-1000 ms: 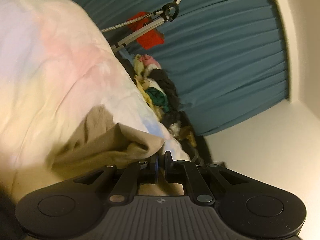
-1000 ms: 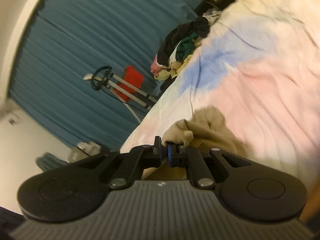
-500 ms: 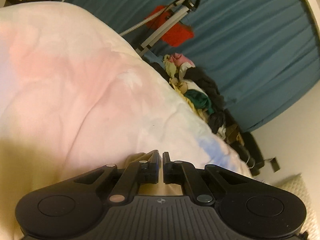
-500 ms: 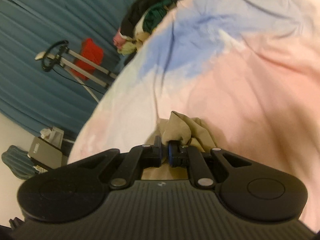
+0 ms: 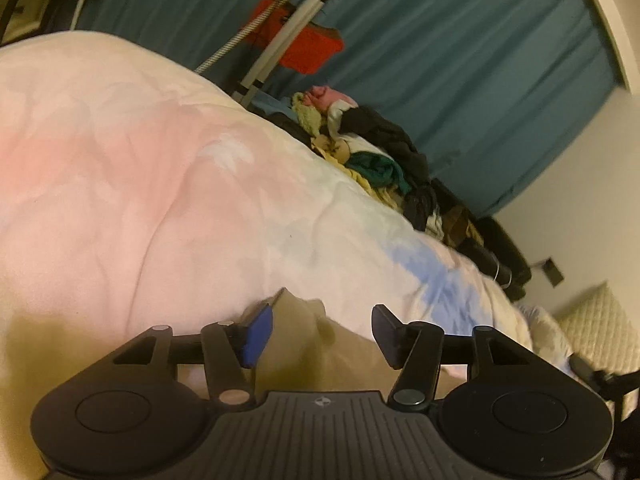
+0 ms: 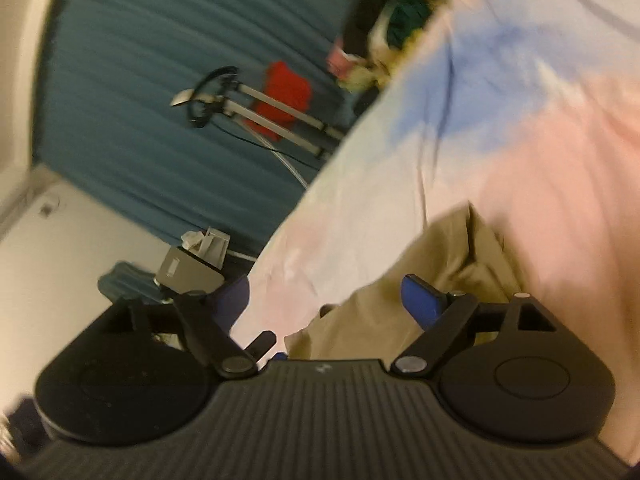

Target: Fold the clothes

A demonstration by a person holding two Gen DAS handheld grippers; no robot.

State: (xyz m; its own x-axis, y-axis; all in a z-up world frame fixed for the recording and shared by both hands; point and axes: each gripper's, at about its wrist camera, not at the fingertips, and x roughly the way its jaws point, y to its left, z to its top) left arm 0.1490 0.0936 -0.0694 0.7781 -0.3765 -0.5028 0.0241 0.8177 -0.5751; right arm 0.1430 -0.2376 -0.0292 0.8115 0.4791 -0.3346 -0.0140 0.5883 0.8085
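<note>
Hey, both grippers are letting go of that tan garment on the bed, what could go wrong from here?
1. The left gripper and right gripper are both opening just above the crumpled tan fabric garment, so a pad could snag a fold and undo it.
2. The garment lies near the edge of the pastel pink-and-blue bedspread; it might slide off.

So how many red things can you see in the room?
1: the red cloth hangs on the metal stand in front of the blue curtain. The clothes pile might hide more.

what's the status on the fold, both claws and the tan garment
Left claw opening, right claw opening. Tan garment between both, released, lying on the bedspread. Nothing in the way.
</note>
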